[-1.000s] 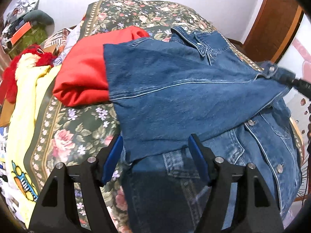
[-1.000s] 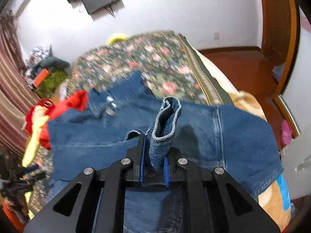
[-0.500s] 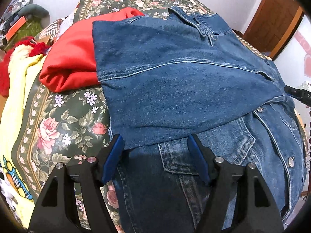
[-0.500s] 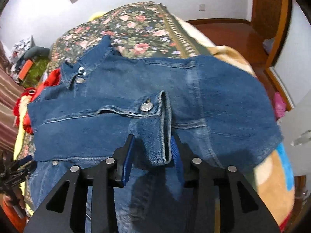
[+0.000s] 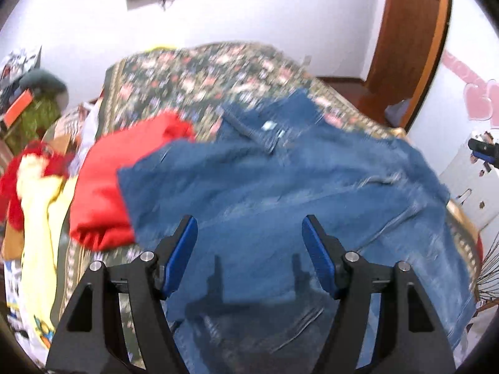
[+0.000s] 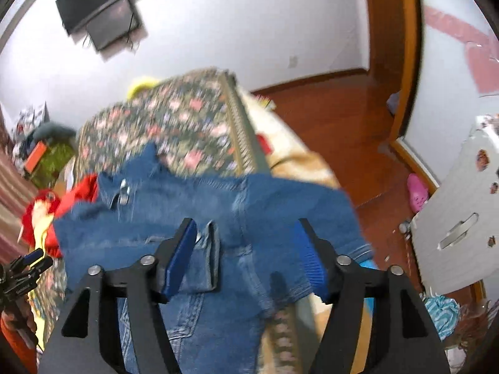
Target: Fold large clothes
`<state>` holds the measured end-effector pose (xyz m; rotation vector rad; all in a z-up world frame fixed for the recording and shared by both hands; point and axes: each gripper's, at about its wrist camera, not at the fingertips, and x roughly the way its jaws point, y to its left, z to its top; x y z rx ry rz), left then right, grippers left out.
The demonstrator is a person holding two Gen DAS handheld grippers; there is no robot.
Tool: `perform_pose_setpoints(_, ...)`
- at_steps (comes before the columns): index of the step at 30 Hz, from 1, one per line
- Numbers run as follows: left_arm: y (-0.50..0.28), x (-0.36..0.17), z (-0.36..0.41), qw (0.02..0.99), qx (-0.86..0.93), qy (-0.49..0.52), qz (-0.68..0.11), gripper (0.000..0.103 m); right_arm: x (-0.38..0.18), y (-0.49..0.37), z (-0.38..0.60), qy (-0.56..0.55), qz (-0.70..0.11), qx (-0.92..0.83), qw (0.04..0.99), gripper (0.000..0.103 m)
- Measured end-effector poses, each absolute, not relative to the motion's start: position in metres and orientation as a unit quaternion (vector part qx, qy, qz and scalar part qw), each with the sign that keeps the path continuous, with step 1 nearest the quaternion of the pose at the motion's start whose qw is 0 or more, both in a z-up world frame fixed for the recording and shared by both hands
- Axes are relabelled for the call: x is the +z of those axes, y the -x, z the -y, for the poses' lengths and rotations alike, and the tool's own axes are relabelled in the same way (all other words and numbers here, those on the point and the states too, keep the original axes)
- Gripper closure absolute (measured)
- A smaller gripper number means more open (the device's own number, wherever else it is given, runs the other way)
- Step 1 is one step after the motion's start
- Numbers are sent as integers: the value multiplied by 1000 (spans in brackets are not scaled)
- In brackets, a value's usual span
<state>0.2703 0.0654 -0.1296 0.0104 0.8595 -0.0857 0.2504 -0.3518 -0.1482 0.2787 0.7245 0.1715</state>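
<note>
A blue denim jacket (image 5: 280, 193) lies spread on the flowered bedspread (image 5: 199, 71), its sleeves folded across the body and its collar toward the far wall. My left gripper (image 5: 249, 233) hovers above the jacket's near part, open, with nothing between its blue pads. In the right wrist view the same jacket (image 6: 280, 205) lies below my right gripper (image 6: 246, 233), whose jaws are opening; the sleeve cuff (image 6: 209, 249) lies flat just inside the left pad, free of both pads. Each view shows the tip of the other gripper at its edge.
A folded red garment (image 5: 109, 187) lies left of the jacket, touching it. Yellow and red cloth (image 5: 34, 193) is heaped at the bed's left side. A white drawer cabinet (image 6: 461, 218) and wooden floor (image 6: 336, 118) are on the right. A dark screen (image 6: 99, 12) hangs on the wall.
My right gripper has let go of the denim cuff, opened wide and pulled back and up. My left gripper, still open, has also lifted away, so more of the room shows.
</note>
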Motion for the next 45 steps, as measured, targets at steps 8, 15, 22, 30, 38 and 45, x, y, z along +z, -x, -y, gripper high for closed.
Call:
perform_pose_setpoints(8,-305,-125,-21,908,-80,14,-411,34,-195,-258,395,-185,-407,39,893,32)
perform_pose_setpoints(15,-315,-151,-3,889,-96,25,-448,34,-271,-290,415,-303,-485,58,818,32)
perform_pose_setpoints(22,-317,-165,-8,881,-89,27,-464,34,-297,-315,417,-355,-484,50,798,31)
perform_pose_setpoints(30,-321,-172,-10,873,-90,42,-477,34,-294,-336,413,-307,-479,10,822,41)
perform_pose_setpoints(38,-309,-166,-8,878,-93,23,-469,34,-251,-320,404,-226,-438,-4,870,86)
perform_pose_setpoints(45,-296,-153,-15,884,-94,25,-457,34,-186,-301,376,-205,-376,47,902,90)
